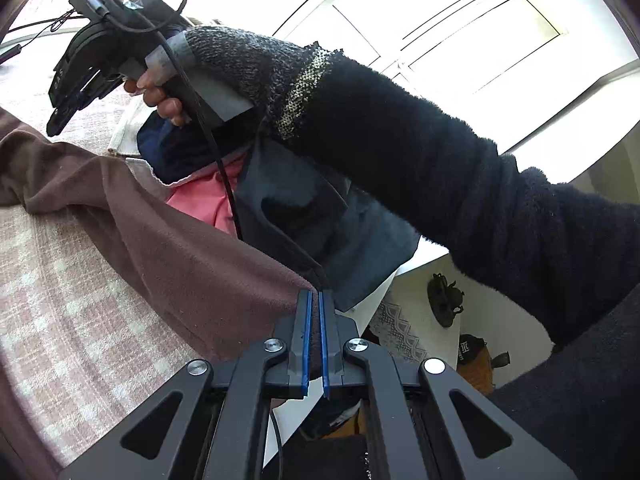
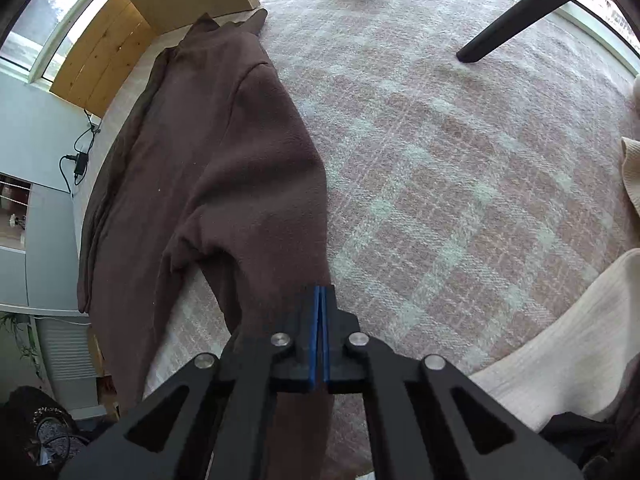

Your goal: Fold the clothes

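- Left gripper: blue pads pressed onto an edge of the brown garment; cloth visible between the pads, so it's pinching fabric.
- Right gripper: pads pressed together at the brown garment's edge. Cloth runs under and past the claw; looks like a pinch on the hem or sleeve edge, but I can't see cloth between the pads.
- Garment location: spread on the pink plaid blanket, running from the right claw toward 11 o'clock in the right wrist view; collar end far, at 11–12.
- In the left wrist view the right gripper shows at 10 o'clock, its hand in a knit glove.
- Judgement: mid-fold, both corners of one edge held. Do it well by:
  - lifting both claws level, equal tension, no sag between them
  - carrying the edge toward the collar end, laying it down flat
  - releasing only once cloth rests on cloth
- Risk: pile of other clothes at 12 o'clock of the left claw, near the held edge; keep clear.
- Cream garment at 4 o'clock of the right claw, apart from the brown one.
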{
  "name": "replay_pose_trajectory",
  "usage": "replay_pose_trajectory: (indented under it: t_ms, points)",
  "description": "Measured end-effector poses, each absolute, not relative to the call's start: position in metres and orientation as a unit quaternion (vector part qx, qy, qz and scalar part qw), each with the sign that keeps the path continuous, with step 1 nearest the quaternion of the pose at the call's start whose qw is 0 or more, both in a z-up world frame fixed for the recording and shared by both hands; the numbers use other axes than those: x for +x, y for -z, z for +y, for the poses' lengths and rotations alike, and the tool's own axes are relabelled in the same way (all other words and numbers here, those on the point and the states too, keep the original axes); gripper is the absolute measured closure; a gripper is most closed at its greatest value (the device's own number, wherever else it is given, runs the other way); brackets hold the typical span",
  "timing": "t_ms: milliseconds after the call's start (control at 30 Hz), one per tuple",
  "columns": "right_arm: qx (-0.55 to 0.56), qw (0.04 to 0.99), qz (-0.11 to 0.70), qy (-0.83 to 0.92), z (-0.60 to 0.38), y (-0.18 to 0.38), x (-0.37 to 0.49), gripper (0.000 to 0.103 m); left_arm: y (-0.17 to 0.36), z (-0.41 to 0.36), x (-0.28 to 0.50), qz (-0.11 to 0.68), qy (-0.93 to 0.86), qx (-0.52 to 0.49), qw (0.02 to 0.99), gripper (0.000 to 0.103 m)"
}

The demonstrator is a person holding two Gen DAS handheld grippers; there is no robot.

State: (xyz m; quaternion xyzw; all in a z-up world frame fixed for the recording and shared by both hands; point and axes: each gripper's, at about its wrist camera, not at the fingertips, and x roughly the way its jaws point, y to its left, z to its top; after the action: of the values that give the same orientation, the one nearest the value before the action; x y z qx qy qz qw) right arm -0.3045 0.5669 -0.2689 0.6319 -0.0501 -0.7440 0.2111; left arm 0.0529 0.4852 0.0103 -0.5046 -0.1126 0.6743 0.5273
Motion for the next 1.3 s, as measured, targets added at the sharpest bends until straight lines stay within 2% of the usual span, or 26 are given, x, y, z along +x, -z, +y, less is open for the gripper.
replay_pose_trajectory:
  t_ms: [100,167,233,300,367,400,700,1000,1033,1067,1100,1300]
  points:
    - [0.613,0.215,-0.059,0.758,0.570,0.244,-0.308,0.101,-0.016,0.453,0.054,-0.112,-0.713,-0.495,0.483,0.100]
    - [0.590,0.170,0.017,0.789,0.560,0.225,-0.307,0.101,-0.018,0.434,0.057,-0.084,-0.743,-0.496,0.441,0.100]
    - [0.567,0.164,0.048,0.806,0.547,0.212,-0.297,0.100,-0.016,0.417,0.056,-0.071,-0.758,-0.508,0.403,0.100]
    - [0.545,0.160,0.075,0.820,0.533,0.200,-0.287,0.088,-0.010,0.401,0.052,-0.063,-0.769,-0.521,0.365,0.100]
    - [0.539,0.165,0.087,0.821,0.522,0.199,-0.280,0.047,-0.003,0.386,0.046,-0.054,-0.776,-0.534,0.330,0.100]
    - [0.539,0.170,0.088,0.820,0.517,0.200,-0.278,0.043,0.002,0.381,0.043,-0.051,-0.779,-0.537,0.319,0.100]
    - [0.622,0.139,0.009,0.771,0.537,0.260,-0.268,0.043,-0.008,0.371,0.053,-0.034,-0.788,-0.527,0.316,0.100]
    - [0.639,0.170,-0.053,0.748,0.538,0.284,-0.257,0.045,-0.010,0.362,0.065,-0.039,-0.788,-0.524,0.321,0.100]
    - [0.637,0.180,-0.062,0.747,0.537,0.285,-0.256,0.054,-0.010,0.360,0.067,-0.041,-0.789,-0.523,0.321,0.100]
    - [0.639,0.187,-0.071,0.743,0.536,0.286,-0.256,0.088,-0.009,0.358,0.068,-0.044,-0.790,-0.522,0.320,0.100]
    - [0.640,0.193,-0.082,0.739,0.535,0.286,-0.256,0.093,-0.008,0.355,0.069,-0.049,-0.790,-0.521,0.318,0.100]
    - [0.618,0.168,-0.096,0.762,0.529,0.246,-0.273,0.093,0.005,0.321,0.082,-0.102,-0.794,-0.524,0.290,0.100]
